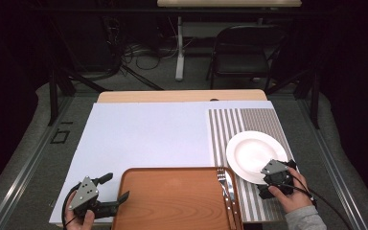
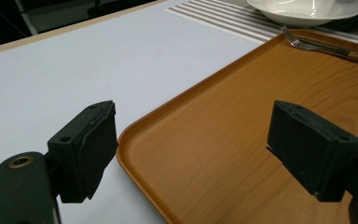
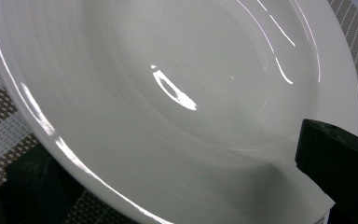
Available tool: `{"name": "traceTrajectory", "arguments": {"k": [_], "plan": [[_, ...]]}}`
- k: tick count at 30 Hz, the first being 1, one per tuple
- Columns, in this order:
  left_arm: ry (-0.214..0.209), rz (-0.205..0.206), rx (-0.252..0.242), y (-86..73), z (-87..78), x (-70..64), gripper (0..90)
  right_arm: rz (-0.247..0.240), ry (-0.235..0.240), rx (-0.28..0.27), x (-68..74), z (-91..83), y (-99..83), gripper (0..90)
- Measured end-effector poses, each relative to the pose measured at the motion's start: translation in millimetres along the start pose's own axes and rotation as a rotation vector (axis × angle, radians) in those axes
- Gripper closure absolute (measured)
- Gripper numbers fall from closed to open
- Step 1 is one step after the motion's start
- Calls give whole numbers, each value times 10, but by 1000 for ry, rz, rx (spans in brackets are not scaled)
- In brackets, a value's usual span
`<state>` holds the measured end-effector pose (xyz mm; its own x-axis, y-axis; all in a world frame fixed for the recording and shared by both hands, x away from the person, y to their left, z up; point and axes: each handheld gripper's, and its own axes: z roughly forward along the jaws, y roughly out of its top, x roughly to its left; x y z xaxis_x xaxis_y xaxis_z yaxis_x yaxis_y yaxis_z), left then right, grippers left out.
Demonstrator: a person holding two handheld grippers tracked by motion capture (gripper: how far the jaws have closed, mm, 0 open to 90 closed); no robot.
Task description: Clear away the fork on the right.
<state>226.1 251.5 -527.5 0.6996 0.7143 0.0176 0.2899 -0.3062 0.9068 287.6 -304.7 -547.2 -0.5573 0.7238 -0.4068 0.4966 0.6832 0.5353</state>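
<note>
White tabletop [image 1: 143,134] with striped placemat [image 1: 242,120] at the right, wooden tray [image 1: 172,199] at the near edge, fork [image 1: 224,184] on the tray's right side. White plate [image 1: 254,153] sits on the placemat. Right gripper [image 1: 274,178] at the plate's near rim, one jaw above the rim and one below, clamped on it. Left gripper [image 1: 112,189] at the tray's left corner, jaws spread wide, empty.

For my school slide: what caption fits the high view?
Right gripper at white plate's rim; left gripper open beside the wooden tray.
</note>
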Motion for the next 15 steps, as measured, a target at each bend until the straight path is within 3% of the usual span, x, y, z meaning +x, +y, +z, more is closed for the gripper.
{"name": "traceTrajectory", "arguments": {"k": [7,11,15], "plan": [[-1,2,0,2,-1,-3,159,8,5,-11,-3,9,-10,0],[-1,2,1,1,0,-2,159,-7,-5,-21,15,5,-11,0],[-1,2,1,2,-3,-2,159,-51,-25,-18,31,-12,1,0]]}}
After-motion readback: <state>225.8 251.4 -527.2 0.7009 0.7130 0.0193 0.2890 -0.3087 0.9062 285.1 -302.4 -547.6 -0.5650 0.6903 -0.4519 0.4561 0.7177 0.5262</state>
